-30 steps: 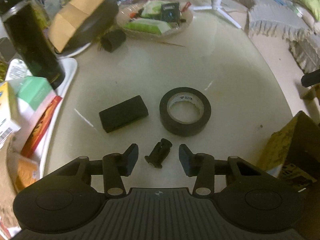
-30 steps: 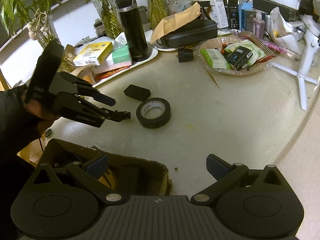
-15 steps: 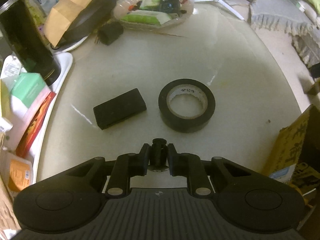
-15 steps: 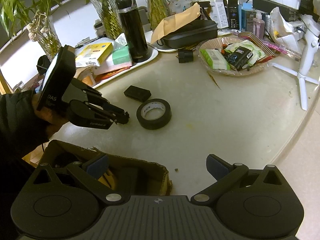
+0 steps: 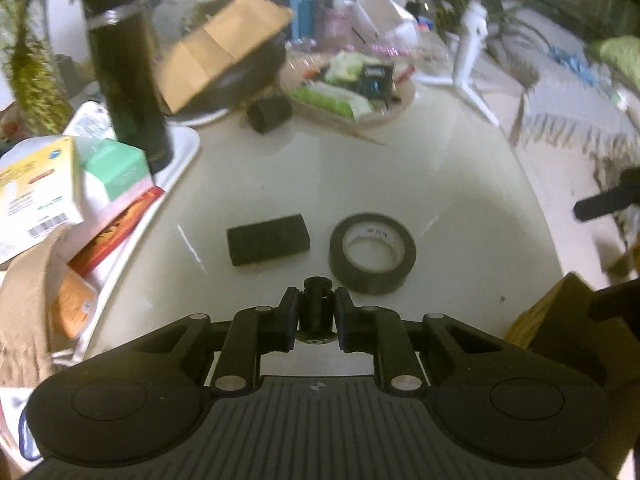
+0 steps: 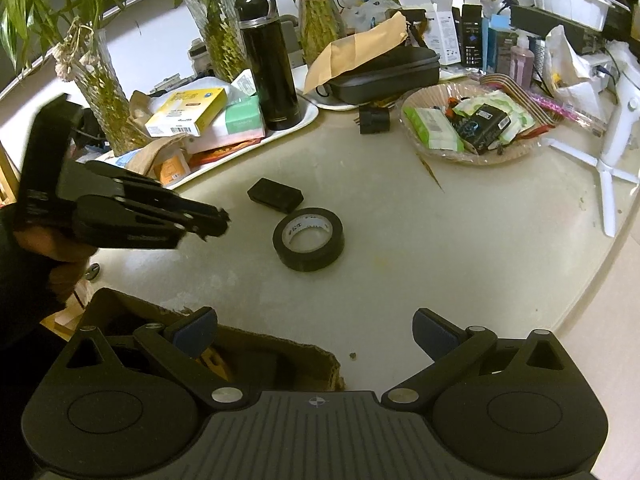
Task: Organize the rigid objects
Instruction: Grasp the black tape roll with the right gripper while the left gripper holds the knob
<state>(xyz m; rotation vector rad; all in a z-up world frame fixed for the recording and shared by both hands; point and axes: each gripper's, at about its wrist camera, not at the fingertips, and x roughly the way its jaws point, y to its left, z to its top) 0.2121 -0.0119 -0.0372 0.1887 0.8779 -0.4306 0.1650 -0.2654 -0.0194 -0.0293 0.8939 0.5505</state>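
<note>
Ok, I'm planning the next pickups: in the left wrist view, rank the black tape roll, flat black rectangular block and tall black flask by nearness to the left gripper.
From the left gripper:
1. Black tape roll, just ahead-right.
2. Flat black rectangular block, ahead-left, nearly as close.
3. Tall black flask, far left, on the white tray.

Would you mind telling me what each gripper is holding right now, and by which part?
The left gripper clamps a small black spool-shaped part across its middle. The right gripper is open and holds nothing.

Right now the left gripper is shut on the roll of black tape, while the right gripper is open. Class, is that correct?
Not quite. The left gripper is shut on a small black plastic part, as the left wrist view shows; the tape roll lies on the table. The right gripper is open.
</note>
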